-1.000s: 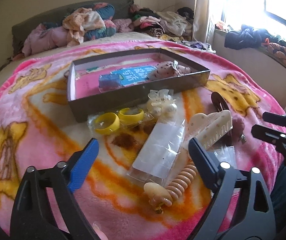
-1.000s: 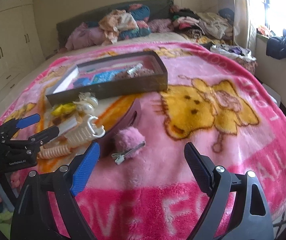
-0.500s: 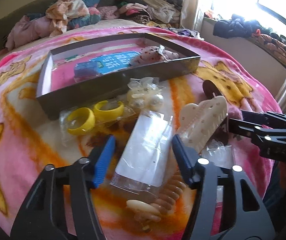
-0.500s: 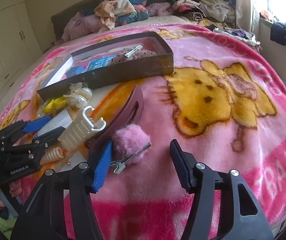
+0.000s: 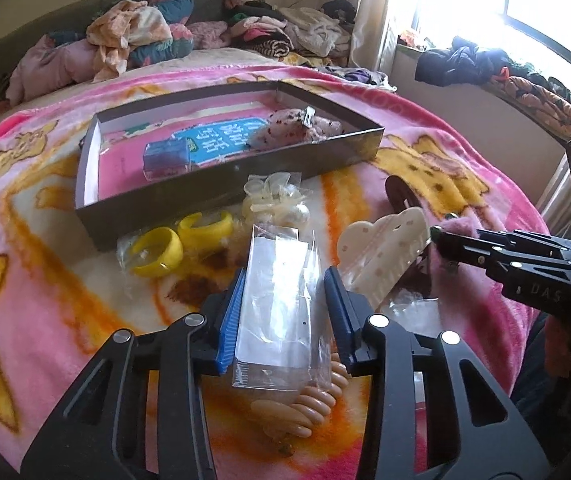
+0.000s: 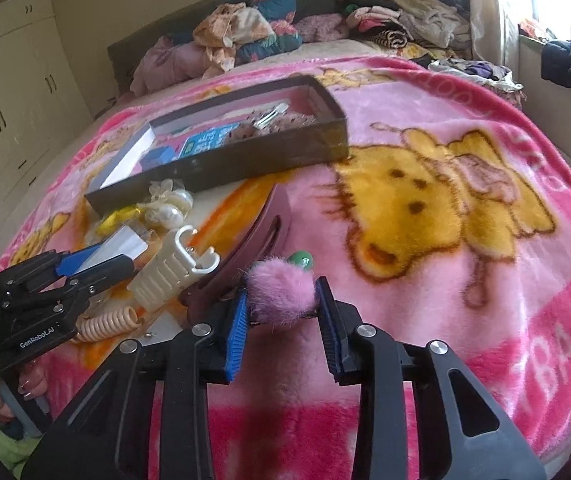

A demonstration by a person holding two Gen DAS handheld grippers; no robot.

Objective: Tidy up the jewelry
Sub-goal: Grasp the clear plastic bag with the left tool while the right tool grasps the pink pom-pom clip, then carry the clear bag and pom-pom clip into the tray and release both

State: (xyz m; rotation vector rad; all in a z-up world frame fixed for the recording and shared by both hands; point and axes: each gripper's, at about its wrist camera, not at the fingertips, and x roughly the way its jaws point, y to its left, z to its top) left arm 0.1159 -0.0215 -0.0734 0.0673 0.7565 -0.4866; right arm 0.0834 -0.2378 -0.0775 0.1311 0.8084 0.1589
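Observation:
My left gripper (image 5: 285, 312) is shut on a clear plastic packet (image 5: 277, 300) that lies over a cream spiral hair tie (image 5: 309, 404). My right gripper (image 6: 281, 320) is shut on a pink fluffy pom-pom hair clip (image 6: 281, 292). A dark open box (image 5: 221, 200) farther back holds a blue packet (image 5: 205, 148) and a speckled fluffy clip (image 5: 297, 130). In front of it lie yellow rings (image 5: 157, 252), pearl pieces in a bag (image 5: 277, 204), a cream claw clip (image 5: 381, 248) and a maroon hair clip (image 6: 253, 248).
Everything lies on a pink cartoon blanket (image 6: 445, 200) on a bed. A small green bead (image 6: 300, 259) sits behind the pom-pom. Heaps of clothes (image 5: 133, 40) fill the bed's far end. A window sill with clothes (image 5: 505, 68) is at the right.
Both grippers moved forward and down and closed: the left onto the clear packet, the right onto the pink pom-pom clip.

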